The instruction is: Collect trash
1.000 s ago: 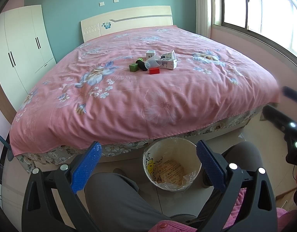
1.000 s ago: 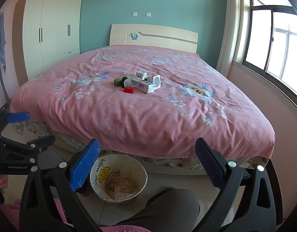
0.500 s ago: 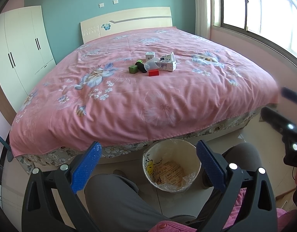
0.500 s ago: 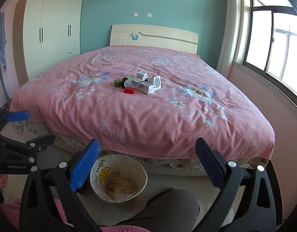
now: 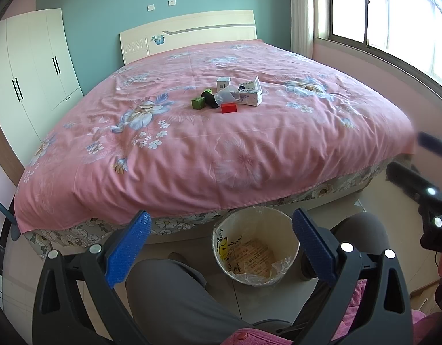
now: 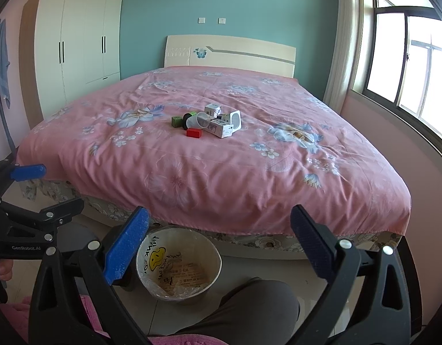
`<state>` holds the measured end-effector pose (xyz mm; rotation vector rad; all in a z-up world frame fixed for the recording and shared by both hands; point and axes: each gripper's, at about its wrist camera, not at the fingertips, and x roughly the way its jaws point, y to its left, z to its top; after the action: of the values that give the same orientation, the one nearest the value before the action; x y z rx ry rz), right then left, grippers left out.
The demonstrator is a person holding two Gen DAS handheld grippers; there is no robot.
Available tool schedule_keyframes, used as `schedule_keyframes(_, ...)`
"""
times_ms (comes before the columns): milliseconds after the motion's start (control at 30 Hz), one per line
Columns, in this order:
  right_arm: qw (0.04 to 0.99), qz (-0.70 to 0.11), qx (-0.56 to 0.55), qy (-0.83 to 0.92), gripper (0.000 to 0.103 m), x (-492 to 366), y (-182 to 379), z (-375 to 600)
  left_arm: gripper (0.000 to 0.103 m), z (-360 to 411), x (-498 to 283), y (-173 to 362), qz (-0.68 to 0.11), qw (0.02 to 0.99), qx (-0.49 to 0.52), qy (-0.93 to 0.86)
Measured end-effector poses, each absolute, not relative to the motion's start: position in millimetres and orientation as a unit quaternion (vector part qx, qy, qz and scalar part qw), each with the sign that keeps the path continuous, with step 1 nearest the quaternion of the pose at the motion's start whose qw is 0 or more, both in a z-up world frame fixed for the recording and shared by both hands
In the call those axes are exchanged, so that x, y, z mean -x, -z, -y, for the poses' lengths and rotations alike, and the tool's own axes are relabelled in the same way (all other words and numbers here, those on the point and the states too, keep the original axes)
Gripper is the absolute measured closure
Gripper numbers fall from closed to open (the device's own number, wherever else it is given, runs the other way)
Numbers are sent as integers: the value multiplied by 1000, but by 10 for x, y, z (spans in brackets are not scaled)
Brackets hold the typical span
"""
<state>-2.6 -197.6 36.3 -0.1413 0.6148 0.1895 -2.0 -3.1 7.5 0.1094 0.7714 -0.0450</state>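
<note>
A small pile of trash lies mid-bed on the pink cover: a red block (image 5: 228,107) (image 6: 194,132), a green block (image 5: 198,103) (image 6: 177,121), a clear plastic cup (image 5: 227,95) (image 6: 198,120), a black cap (image 5: 210,99) and white cartons (image 5: 249,95) (image 6: 223,126). A lined bin (image 5: 257,248) (image 6: 179,264) stands on the floor at the bed's foot. My left gripper (image 5: 221,247) and right gripper (image 6: 219,244) both hang open and empty above the bin, far from the pile.
The person's grey-trousered knees (image 5: 175,299) (image 6: 249,307) flank the bin. A white wardrobe (image 6: 77,43) stands at the left, a window (image 6: 408,57) at the right. The bed (image 6: 221,172) fills the middle of both views.
Both grippers have risen and tilted slightly; the bed and pile sit a little lower in view. Both stay open and empty.
</note>
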Motion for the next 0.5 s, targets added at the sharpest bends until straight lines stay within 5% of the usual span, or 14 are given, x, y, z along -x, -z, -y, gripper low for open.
schedule_keyframes(500, 946, -302, 68, -93, 7, 35, -351, 1973, 3, 23, -1, -121, -377, 924, -53, 22)
